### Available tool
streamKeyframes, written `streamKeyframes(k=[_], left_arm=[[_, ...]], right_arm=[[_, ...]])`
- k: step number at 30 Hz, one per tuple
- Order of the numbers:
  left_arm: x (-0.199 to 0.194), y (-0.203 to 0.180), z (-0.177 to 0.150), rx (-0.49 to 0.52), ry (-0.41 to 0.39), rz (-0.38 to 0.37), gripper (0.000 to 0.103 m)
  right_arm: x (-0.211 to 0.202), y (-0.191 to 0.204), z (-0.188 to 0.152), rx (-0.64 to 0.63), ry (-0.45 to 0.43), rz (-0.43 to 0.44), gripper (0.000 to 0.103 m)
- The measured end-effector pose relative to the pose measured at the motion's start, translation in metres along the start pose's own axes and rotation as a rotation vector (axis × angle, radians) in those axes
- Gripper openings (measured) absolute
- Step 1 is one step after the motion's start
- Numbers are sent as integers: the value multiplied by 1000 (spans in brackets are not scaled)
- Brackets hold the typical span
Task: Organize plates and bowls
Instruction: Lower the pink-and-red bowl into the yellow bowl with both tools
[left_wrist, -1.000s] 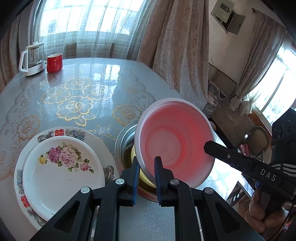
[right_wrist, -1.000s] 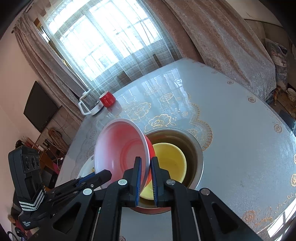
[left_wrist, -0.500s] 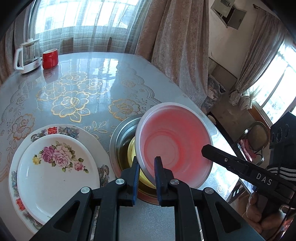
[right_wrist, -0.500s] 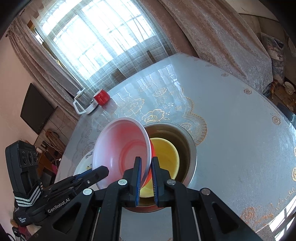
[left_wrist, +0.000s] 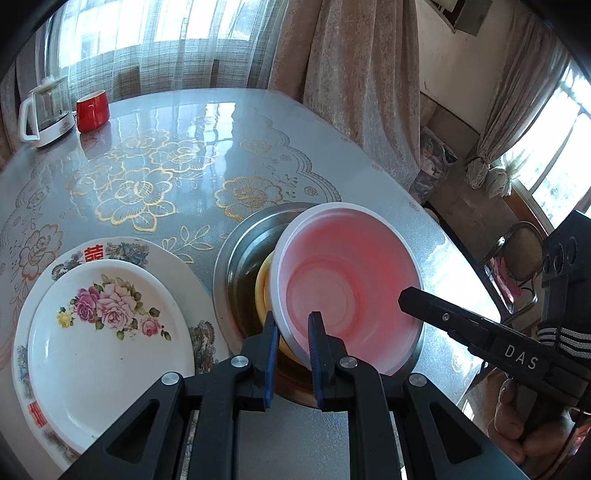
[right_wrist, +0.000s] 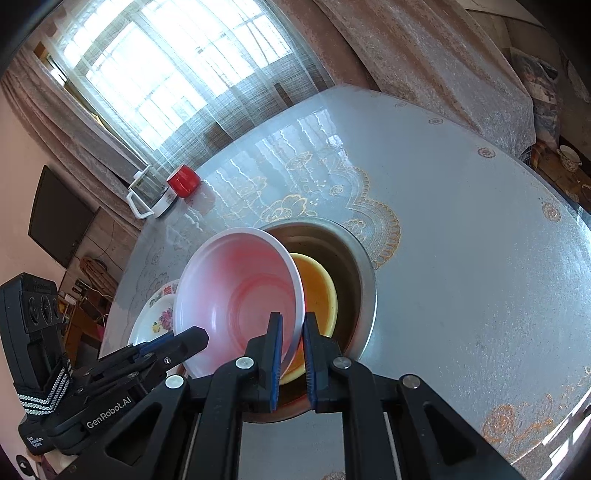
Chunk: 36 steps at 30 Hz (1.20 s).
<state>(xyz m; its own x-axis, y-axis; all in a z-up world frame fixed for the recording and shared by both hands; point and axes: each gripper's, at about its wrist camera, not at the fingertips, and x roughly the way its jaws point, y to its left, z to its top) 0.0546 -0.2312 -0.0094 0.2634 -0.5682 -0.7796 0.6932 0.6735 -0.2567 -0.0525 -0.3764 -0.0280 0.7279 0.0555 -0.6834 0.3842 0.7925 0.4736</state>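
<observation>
A pink bowl (left_wrist: 343, 291) with a white rim hangs tilted over a yellow bowl (left_wrist: 263, 286) that sits inside a steel basin (left_wrist: 236, 254). My left gripper (left_wrist: 291, 326) is shut on the pink bowl's near rim. My right gripper (right_wrist: 291, 328) is shut on the same pink bowl (right_wrist: 236, 291), at its right rim, with the yellow bowl (right_wrist: 319, 295) and steel basin (right_wrist: 360, 269) just behind. Each gripper shows in the other's view, the right gripper (left_wrist: 406, 295) and the left gripper (right_wrist: 197, 336). A floral plate (left_wrist: 107, 332) lies on a larger patterned plate (left_wrist: 155, 254) to the left.
A glass kettle (left_wrist: 48, 107) and a red cup (left_wrist: 92, 110) stand at the table's far left edge. The round table (right_wrist: 461, 258) has a glossy flowered cover. A chair (left_wrist: 517, 254) stands beyond its right edge, and curtains hang behind.
Both grippers have sunk a little with the pink bowl, bringing it lower over the yellow bowl in the steel basin. The grips have not changed.
</observation>
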Motion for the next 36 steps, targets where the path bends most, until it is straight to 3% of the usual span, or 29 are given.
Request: streamKeyframes(k=[19, 24, 36], left_arm=[[16, 5, 0, -20, 38, 3, 19], [22, 2, 2, 12, 17, 52, 18], [35, 6, 15, 20, -8, 114, 21]], right_arm=[[12, 3, -2, -51, 19, -97, 19], [15, 9, -4, -139, 2, -179, 16], [31, 8, 10, -185, 0, -206, 14]])
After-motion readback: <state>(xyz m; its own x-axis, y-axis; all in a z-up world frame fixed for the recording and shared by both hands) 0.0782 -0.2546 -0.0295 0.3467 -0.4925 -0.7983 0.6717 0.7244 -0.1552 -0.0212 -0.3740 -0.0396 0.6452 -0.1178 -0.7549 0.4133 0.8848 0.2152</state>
